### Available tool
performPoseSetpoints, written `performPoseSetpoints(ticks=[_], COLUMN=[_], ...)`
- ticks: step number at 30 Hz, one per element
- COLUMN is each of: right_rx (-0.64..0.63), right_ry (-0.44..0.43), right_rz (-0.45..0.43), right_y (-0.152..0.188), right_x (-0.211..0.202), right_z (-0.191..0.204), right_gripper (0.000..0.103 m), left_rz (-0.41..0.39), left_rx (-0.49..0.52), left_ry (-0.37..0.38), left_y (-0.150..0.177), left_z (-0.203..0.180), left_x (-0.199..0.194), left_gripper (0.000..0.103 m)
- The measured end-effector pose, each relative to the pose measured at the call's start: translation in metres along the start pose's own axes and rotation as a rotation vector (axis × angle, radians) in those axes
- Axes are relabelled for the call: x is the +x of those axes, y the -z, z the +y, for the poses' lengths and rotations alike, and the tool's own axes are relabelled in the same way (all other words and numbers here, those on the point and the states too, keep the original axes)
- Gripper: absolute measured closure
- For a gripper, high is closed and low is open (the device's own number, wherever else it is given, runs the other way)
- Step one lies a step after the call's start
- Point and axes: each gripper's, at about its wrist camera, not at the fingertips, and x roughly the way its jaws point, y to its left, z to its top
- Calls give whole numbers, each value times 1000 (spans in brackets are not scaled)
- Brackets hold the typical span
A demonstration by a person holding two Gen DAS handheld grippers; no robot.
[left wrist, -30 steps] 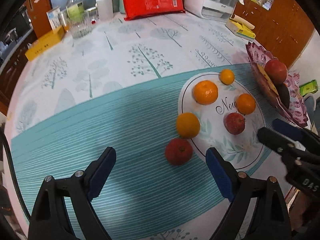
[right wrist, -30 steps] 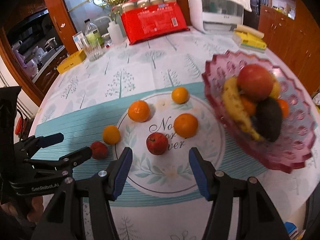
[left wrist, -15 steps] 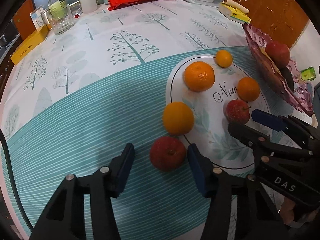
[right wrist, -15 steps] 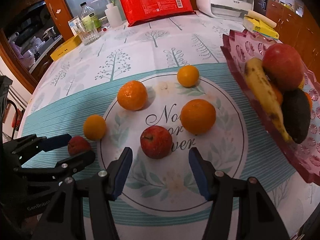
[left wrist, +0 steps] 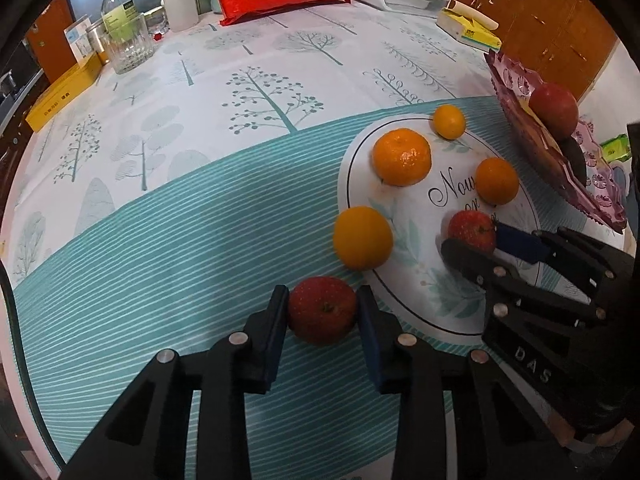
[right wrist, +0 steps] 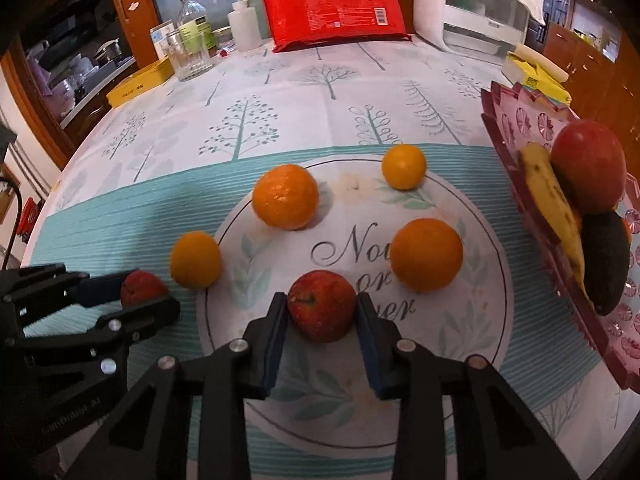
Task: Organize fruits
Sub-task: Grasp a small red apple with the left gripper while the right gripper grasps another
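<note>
L gripper [left wrist: 322, 312]: jaws just closed, blue pads now pressing both sides of a small red apple [left wrist: 322, 309] on the teal striped cloth [left wrist: 160, 248], just outside the round printed mat [left wrist: 404, 276] at its 7 o'clock. R gripper [right wrist: 322, 312]: jaws also just closed, pads clamping a second red apple [right wrist: 322, 305] on the mat, approx 6 o'clock. Both apples sit on the surface.

Nearby: yellow-orange fruit [right wrist: 195, 259] on mat edge at 9 o'clock, between the two grippers; orange [right wrist: 426, 254] just beside R apple at 2 o'clock; larger mandarin [right wrist: 285, 196] at 11; small orange [right wrist: 403, 166] at 1. Pink bowl [right wrist: 516, 120] at 3 o'clock w/ banana, apple, dark fruit. Far end, 12 o'clock: red pack [right wrist: 334, 12], glass [right wrist: 188, 58], bottles.
</note>
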Motion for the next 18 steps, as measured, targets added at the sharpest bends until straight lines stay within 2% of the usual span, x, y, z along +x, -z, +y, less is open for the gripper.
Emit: performPoseSetpoints(ticks=[4, 9, 13, 18], right_rx=[3, 23, 54, 102], right_ry=[-36, -67, -78, -59], right_rz=[-19, -79, -157, -250], right_y=[3, -2, -9, -16], right_x=[-18, -58, -100, -156], right_z=[0, -12, -30, -69], right_gripper=[69, 69, 69, 69], left_rz=[-24, -93, -156, -223], left_rx=[6, 40, 95, 169], left_ry=[-7, -4, 6, 56], left_y=[-4, -15, -29, -46], left_z=[-3, -21, -48, -97], left_x=[-18, -55, -88, -122], left_gripper=[71, 71, 71, 71])
